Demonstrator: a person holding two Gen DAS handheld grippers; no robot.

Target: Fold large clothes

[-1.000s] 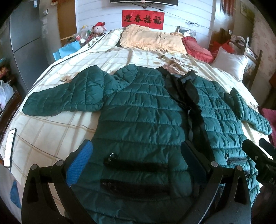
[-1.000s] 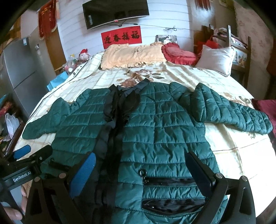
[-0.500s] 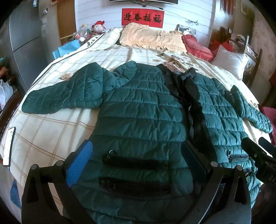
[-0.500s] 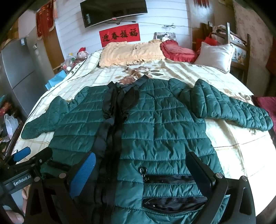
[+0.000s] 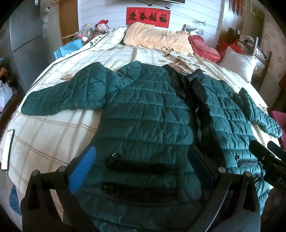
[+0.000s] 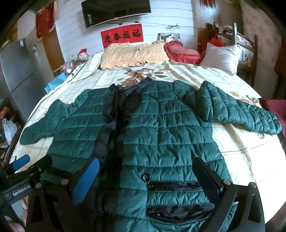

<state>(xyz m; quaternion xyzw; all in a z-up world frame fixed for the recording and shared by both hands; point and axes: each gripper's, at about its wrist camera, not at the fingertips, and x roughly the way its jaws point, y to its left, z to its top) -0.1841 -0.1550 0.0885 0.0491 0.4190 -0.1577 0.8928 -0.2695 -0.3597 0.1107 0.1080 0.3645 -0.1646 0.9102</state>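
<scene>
— Where in the frame?
— Spread flat, front up, across the bed [image 5: 53, 135], filling the centre: a green quilted jacket [image 5: 148, 114], both sleeves stretched out to the sides, black zip strip running down the middle.

— And the tools?
— Left tool [image 5: 141, 167] at the bottom of its own frame, spread wide above the hem and zip pockets, gripping nothing. Right tool [image 6: 144, 176] likewise wide apart over the other front panel, empty.

— Around the jacket?
— Checked cream bedding underneath; a peach pillow [image 6: 134, 53], red cushion [image 6: 180, 51] and white pillow [image 6: 221, 57] along the top of the right view. Red banner [image 6: 121, 35] on the wall, television [image 6: 116, 12] above it.
</scene>
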